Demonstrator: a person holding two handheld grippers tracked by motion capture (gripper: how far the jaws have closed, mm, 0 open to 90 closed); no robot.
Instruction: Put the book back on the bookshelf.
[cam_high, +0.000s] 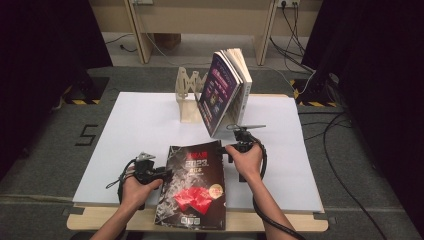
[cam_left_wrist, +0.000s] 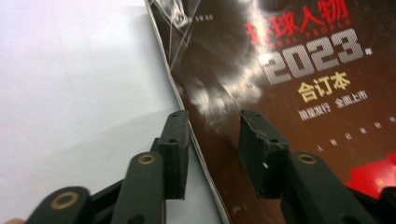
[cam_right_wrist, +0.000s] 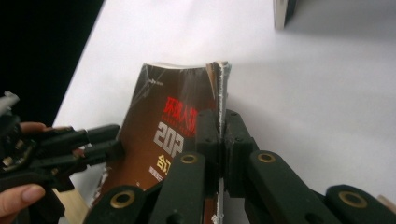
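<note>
A dark magazine (cam_high: 192, 185) lies flat at the near edge of the white surface (cam_high: 125, 130), close to the middle. It has red letters and a red shape on its cover.

The right tool (cam_right_wrist: 219, 140) is pressed together on the right edge of the magazine, pinching the cover and some pages. The left tool (cam_left_wrist: 212, 149) sits at the left edge of the magazine. Its jaws are spread, one on each side of that edge, and they do not press on it.

The step in hand looks like picking the magazine up off the surface. The right side is already gripped. Next, the left tool probably needs to close on the left edge, so both sides can lift together and the magazine does not flop or tear.

At the far edge stands a pale wooden rack (cam_high: 189, 95). It holds a few other magazines (cam_high: 227, 90), which lean up on their ends in its right part. The left part of the rack has free slots. That seems to be where this magazine should go.
</note>
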